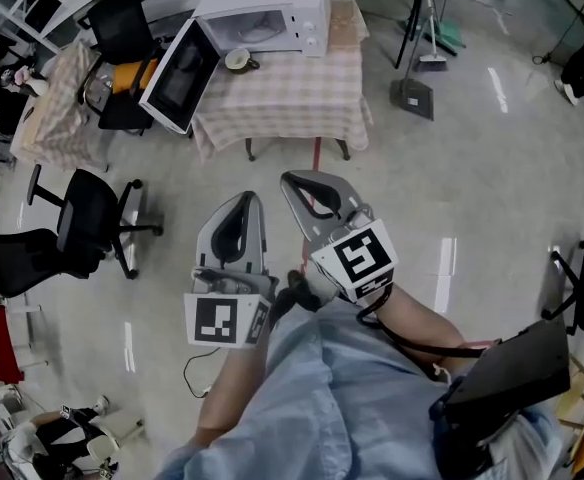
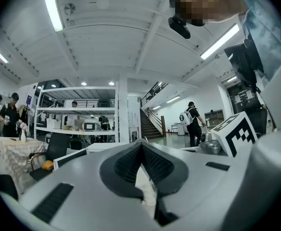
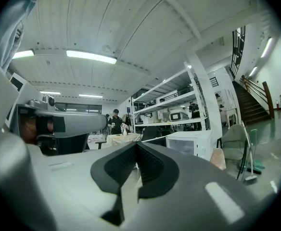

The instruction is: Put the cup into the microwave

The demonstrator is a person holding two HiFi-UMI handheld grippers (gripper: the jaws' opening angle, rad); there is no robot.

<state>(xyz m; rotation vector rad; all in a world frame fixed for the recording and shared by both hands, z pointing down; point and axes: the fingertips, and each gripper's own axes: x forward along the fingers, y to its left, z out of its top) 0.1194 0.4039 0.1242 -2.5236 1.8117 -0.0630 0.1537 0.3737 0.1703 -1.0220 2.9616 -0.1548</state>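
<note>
I find the cup standing upright on the tabletop, which is covered with a checked cloth. The cup sits just in front of the white microwave, near its open cavity. The microwave door is swung fully out past the tabletop's left edge.

The left gripper is held over the floor, well apart from the tabletop. Its own view shows the jaws pressed together at the tips with nothing between them. The right gripper is just beside it, pointing toward the tabletop. Its jaws are likewise pressed together and hold nothing. Neither gripper touches the cup or the microwave.

Also noted are a black office chair on the floor to the left and a dustpan on the floor to the right of the tabletop. A light blue sleeve fills the lower part of the head view.
</note>
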